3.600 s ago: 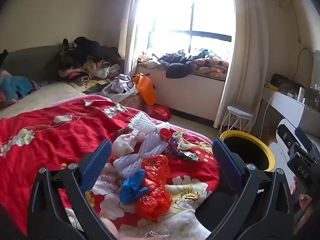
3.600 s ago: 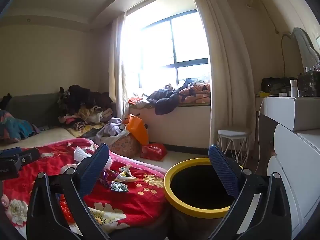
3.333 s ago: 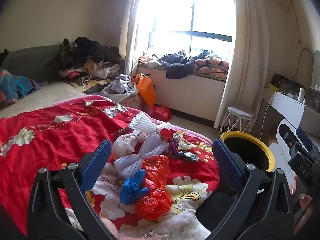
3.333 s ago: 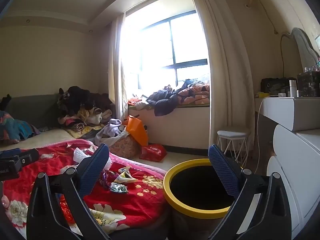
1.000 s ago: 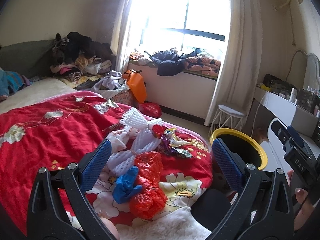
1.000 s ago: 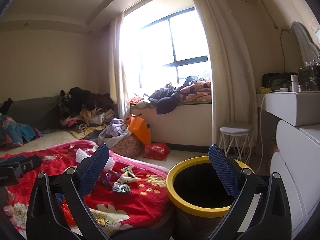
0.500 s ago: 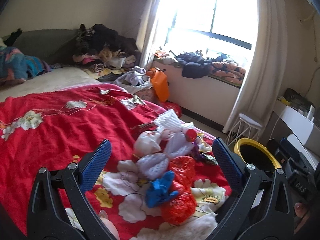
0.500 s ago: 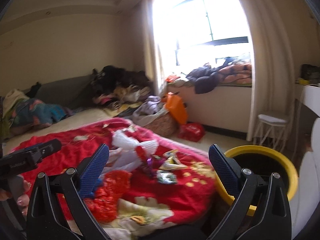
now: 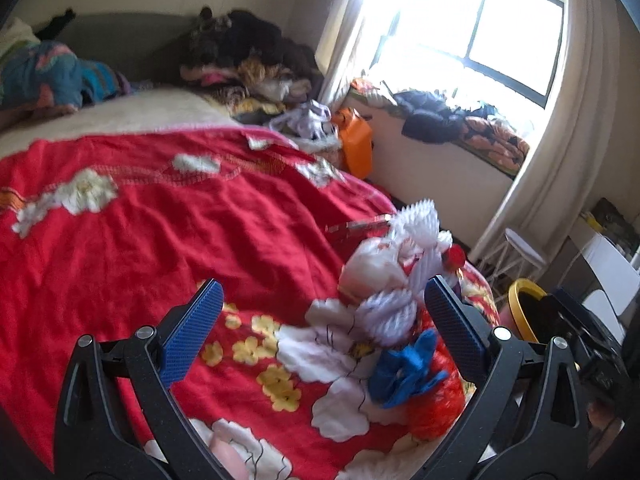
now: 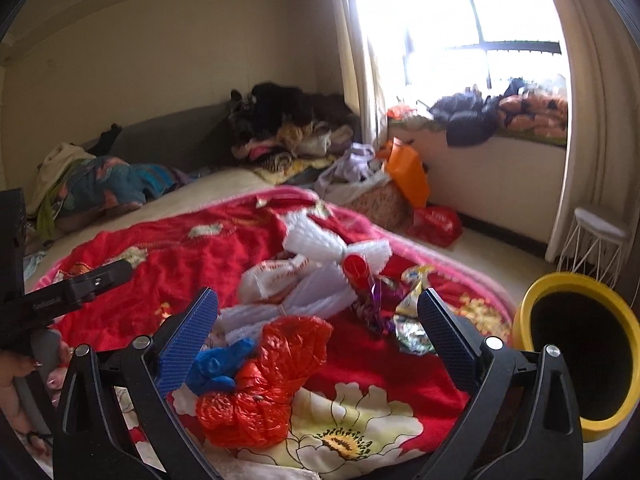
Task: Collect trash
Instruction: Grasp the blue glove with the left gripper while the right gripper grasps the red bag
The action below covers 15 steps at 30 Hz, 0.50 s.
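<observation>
Trash lies in a pile on the red flowered blanket: a crumpled red plastic bag, a blue glove, white foam nets, a white plastic bag, a red cap and foil wrappers. My right gripper is open above the red bag. My left gripper is open over the blanket, left of the blue glove and foam nets. A yellow-rimmed bin stands to the right of the bed.
Clothes are piled at the bed's head and on the window sill. An orange bag and a red bag sit on the floor by the bed. A white wire stool stands by the curtain.
Both grippers have swung left and down toward the bed. The trash pile now sits between the right gripper's fingers; the bin has shifted to the right edge. Both stay open.
</observation>
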Each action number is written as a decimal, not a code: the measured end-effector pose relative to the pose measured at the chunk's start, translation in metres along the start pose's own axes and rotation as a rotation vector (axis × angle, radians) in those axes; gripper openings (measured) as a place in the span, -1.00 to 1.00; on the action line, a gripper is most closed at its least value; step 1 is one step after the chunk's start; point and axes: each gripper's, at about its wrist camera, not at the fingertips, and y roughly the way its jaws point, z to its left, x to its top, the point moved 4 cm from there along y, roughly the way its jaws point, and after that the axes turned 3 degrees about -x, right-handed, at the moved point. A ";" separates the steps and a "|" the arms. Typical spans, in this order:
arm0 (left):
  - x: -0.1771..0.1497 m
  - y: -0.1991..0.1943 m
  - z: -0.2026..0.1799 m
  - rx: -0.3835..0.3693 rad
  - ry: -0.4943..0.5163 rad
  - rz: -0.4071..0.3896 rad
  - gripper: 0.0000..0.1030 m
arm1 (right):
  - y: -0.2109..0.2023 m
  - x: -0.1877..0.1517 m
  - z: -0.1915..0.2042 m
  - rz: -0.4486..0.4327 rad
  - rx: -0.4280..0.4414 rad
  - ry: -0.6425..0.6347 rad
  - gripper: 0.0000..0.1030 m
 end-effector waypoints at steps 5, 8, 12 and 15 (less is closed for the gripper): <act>-0.018 0.013 0.000 -0.099 -0.001 0.080 0.79 | 0.029 -0.012 -0.003 0.104 0.023 0.000 0.53; -0.030 0.020 -0.005 -0.146 0.021 0.131 0.61 | 0.046 -0.019 -0.002 0.167 0.057 -0.004 0.37; -0.045 0.028 -0.014 -0.214 0.033 0.198 0.27 | 0.067 -0.027 0.002 0.240 0.102 -0.017 0.19; -0.050 0.033 -0.020 -0.264 0.028 0.229 0.16 | 0.081 -0.035 0.000 0.298 0.142 0.028 0.02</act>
